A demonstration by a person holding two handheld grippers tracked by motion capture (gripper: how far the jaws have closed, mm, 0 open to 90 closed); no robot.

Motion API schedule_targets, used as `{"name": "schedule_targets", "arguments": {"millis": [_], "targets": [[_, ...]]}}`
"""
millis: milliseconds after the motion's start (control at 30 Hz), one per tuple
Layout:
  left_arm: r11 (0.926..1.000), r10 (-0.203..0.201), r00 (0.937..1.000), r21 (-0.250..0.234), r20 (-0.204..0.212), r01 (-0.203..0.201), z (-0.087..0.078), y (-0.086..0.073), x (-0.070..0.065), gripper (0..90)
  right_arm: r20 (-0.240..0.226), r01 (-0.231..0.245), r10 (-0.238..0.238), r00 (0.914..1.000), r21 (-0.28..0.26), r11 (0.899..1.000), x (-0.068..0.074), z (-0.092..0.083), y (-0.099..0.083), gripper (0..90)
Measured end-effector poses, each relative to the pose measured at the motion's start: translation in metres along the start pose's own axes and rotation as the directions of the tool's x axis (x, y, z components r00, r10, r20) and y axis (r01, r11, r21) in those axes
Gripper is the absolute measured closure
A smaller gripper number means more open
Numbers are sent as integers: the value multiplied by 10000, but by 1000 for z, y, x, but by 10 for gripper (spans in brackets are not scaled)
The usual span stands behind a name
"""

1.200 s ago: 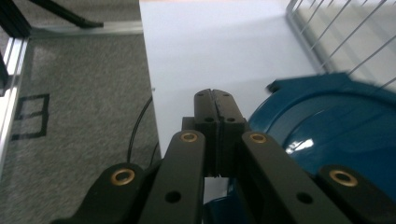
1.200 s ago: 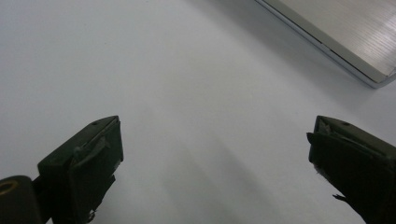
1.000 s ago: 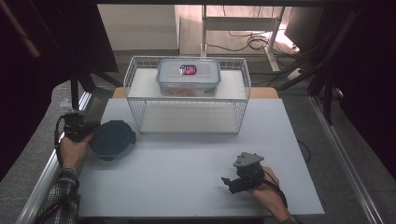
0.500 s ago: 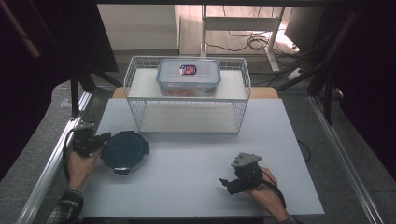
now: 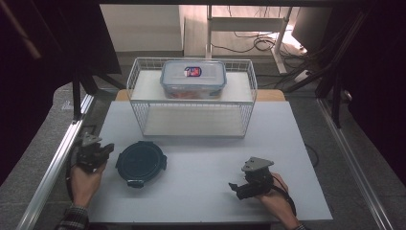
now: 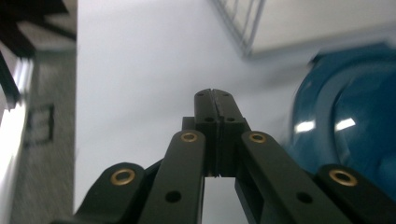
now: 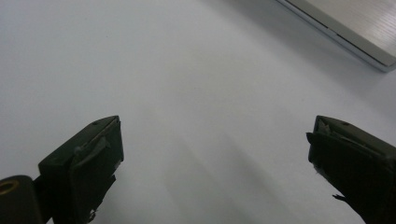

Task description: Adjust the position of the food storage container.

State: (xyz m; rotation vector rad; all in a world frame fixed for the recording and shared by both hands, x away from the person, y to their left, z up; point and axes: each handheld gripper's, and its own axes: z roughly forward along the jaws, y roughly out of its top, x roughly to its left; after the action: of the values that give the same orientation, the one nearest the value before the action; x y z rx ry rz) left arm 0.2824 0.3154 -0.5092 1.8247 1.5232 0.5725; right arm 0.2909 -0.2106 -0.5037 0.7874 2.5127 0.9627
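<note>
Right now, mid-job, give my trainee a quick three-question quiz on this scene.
1. True or false: the left gripper is shut and holds nothing.
2. Where does the round dark blue lid lie? A) on the white table B) in the wire basket C) on the clear lidded container
3. How do the right gripper jaws stand?

Key: 1 true; 2 A; 3 open, nothing between them.

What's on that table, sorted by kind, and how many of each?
Wire rack: 1
Lidded box, on top of the rack: 1
Dark blue lid, flat on the table: 1
Hand-held grippers, left gripper and right gripper: 2
Total: 5
</note>
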Motion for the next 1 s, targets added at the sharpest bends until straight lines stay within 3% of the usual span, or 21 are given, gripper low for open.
{"name": "schedule_targets", "arguments": {"millis": [33,100,200,300,400,500,567,867,1000], "targets": [[10000,0,10000,0,0,0,0,0,0,899,-10,40,-40,10000,31,10000,0,1,0,30],[9993,-184,9988,348,462,168,0,-11,0,899,-28,25,-24,10000,37,10000,1,1,0,30],[9977,-124,9926,680,1211,42,3,-18,-10,899,-73,138,-137,9999,74,9999,3,2,1,30],[9938,576,9967,921,571,-628,5,-18,-24,900,-76,125,-125,9999,80,9999,3,2,1,30],[9954,331,9948,867,964,-415,5,-18,-24,900,-89,59,-59,9999,58,10000,2,2,1,30],[9929,721,9918,869,1055,-814,7,-16,-38,900,-149,-10,12,9999,123,9999,2,4,0,30],[9924,759,9911,878,1096,-857,8,-15,-41,900,-185,-19,21,9998,135,9999,3,5,0,30],[9893,980,9714,849,2162,-1187,19,-7,-82,900,-184,-52,56,9998,191,9998,3,6,0,31],[9858,1218,9621,833,2441,-1459,24,-4,-100,900,-196,-67,70,9998,193,9998,3,6,0,32]]}}
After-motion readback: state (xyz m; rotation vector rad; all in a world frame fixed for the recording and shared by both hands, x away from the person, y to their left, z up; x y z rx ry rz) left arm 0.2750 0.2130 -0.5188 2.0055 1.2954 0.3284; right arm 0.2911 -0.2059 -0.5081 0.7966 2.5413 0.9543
